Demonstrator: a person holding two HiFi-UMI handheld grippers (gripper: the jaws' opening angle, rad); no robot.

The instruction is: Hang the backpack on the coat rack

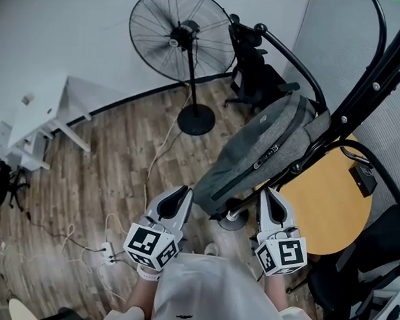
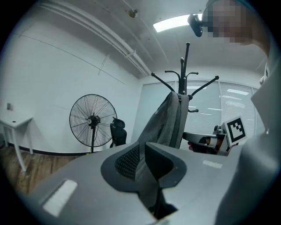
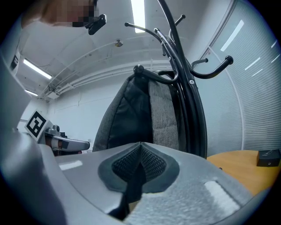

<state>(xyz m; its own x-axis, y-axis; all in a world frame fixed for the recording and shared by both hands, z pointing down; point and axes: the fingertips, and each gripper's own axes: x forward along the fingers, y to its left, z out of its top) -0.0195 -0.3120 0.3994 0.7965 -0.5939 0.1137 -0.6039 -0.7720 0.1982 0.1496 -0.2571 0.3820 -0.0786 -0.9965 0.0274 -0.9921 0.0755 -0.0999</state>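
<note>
Backpack (image 1: 267, 153) hangs on coat rack (image 1: 364, 88), left gripper (image 1: 183, 192) fingers pinching its lower edge, right gripper (image 1: 269, 193) fingers pressed together; best steadied gently before letting go.

The backpack (image 1: 267, 149) is matt woven cloth, the coat rack (image 1: 364, 84) glossy metal, the floor (image 1: 99, 177) grained wood.

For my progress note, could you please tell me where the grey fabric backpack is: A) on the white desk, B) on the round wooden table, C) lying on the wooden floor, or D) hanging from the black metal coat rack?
D: the grey fabric backpack hangs by its top from a curved arm of the black metal coat rack.
</note>
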